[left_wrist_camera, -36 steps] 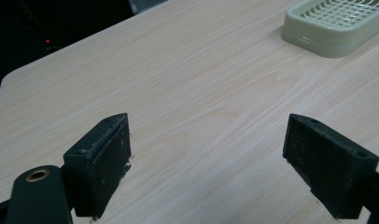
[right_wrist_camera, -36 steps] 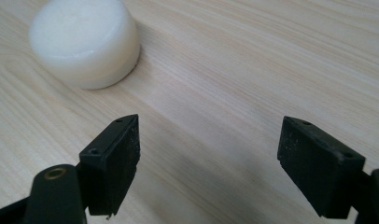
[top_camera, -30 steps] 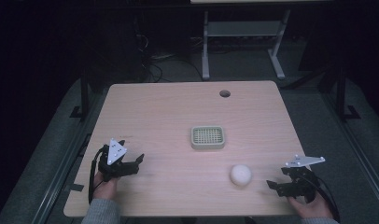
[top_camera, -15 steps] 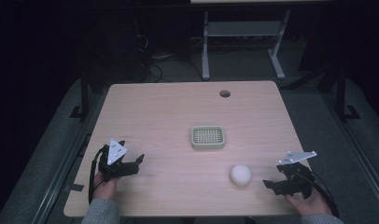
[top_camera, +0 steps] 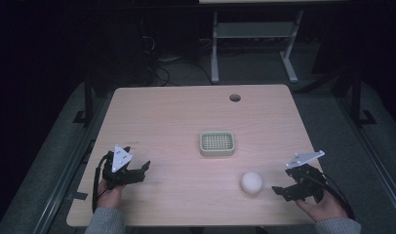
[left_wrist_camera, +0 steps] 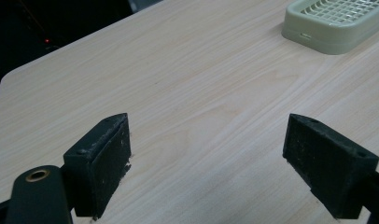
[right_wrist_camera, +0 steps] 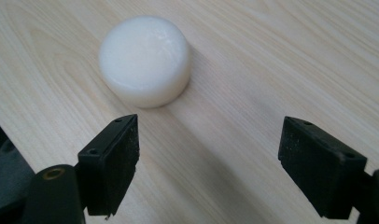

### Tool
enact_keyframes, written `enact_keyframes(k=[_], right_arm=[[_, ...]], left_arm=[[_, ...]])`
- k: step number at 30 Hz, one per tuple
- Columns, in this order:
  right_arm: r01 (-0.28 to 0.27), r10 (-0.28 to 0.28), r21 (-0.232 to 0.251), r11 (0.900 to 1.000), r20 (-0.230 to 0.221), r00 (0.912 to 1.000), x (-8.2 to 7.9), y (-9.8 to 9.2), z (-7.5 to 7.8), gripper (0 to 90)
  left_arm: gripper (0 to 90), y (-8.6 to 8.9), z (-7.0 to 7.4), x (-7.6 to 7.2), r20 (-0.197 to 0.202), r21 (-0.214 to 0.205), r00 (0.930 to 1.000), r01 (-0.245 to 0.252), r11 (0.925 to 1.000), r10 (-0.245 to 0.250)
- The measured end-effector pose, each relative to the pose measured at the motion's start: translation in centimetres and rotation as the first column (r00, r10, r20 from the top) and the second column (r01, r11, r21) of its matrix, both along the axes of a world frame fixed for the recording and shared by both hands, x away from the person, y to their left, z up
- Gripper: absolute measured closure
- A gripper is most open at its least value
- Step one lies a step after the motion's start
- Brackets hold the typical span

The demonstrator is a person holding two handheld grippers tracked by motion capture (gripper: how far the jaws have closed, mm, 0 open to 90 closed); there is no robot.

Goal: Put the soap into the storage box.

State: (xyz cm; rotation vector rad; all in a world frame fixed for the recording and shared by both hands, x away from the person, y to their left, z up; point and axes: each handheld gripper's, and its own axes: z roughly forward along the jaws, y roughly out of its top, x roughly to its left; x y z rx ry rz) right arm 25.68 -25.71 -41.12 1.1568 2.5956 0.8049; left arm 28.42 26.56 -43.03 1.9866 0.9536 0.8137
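Observation:
A round white soap bar (top_camera: 251, 183) lies on the wooden table (top_camera: 186, 122) near its front right. My right gripper (top_camera: 280, 190) is open just right of it, jaws pointing at it; in the right gripper view the soap (right_wrist_camera: 144, 59) sits a little ahead and left of the gap (right_wrist_camera: 208, 163). A pale green slatted soap dish (top_camera: 217, 143) rests at the table's middle. My left gripper (top_camera: 142, 171) is open at the front left over bare wood; the left gripper view (left_wrist_camera: 208, 163) catches the dish (left_wrist_camera: 337, 23) at the top right.
A round cable hole (top_camera: 234, 97) sits near the table's far edge. Behind the table stands a grey metal frame (top_camera: 254, 34) with cables on the dark floor. The table's front edge lies close to both hands.
My right gripper has moved left toward the soap bar. The left gripper, soap and dish have stayed in place.

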Motion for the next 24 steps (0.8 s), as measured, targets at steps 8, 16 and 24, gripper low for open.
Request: enact_keyframes(k=[8, 16, 24], right_arm=[[-0.05, 0.049, -0.03, 0.9983, -0.008, 0.9987, 0.6, 1.3, 0.9, 19.9], [-0.097, 0.096, -0.062, 0.9933, -0.025, 0.9951, 1.3, 2.6, 1.6, 19.9], [-0.13, 0.128, -0.084, 0.9879, -0.039, 0.9911, 1.9, 3.8, 2.1, 20.0]], left_arm=[[14.9, 0.0, 0.0, 0.0, 0.001, -0.002, 1.0, 0.002, 1.0, -0.002], [14.8, 0.0, 0.0, 0.0, 0.003, -0.002, 1.0, 0.005, 1.0, -0.005], [14.8, 0.0, 0.0, 0.0, 0.0, -0.004, 1.0, 0.005, 1.0, -0.005]])
